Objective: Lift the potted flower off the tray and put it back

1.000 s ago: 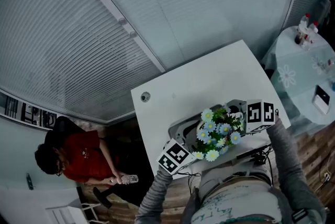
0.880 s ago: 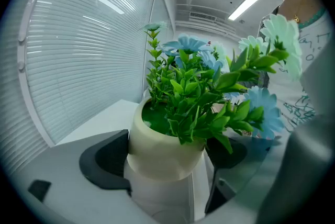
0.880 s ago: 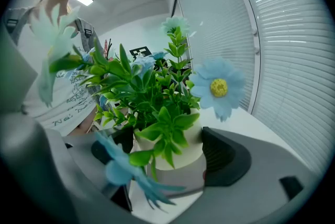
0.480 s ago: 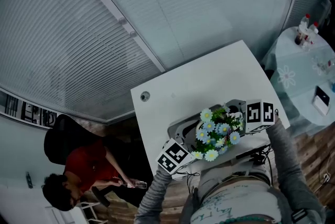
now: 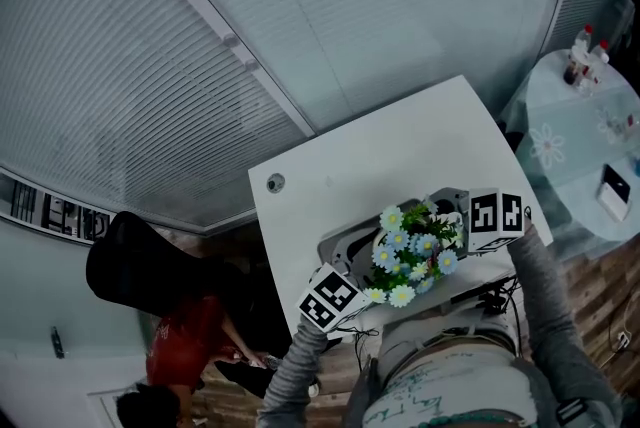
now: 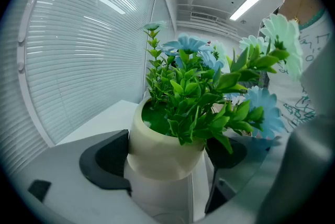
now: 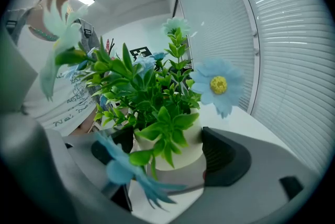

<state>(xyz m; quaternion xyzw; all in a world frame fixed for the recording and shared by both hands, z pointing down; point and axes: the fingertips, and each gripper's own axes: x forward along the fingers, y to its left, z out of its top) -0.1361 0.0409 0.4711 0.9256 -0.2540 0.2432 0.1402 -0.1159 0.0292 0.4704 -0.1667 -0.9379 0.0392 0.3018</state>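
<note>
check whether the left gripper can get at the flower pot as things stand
Most likely yes: the pot already sits between the fingers of the left gripper, which look pressed to its sides. Only a few leaves overhang one finger; nothing blocks it.

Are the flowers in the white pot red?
No, the daisy-like flowers in the round cream-white pot are pale blue with yellow middles.
</note>
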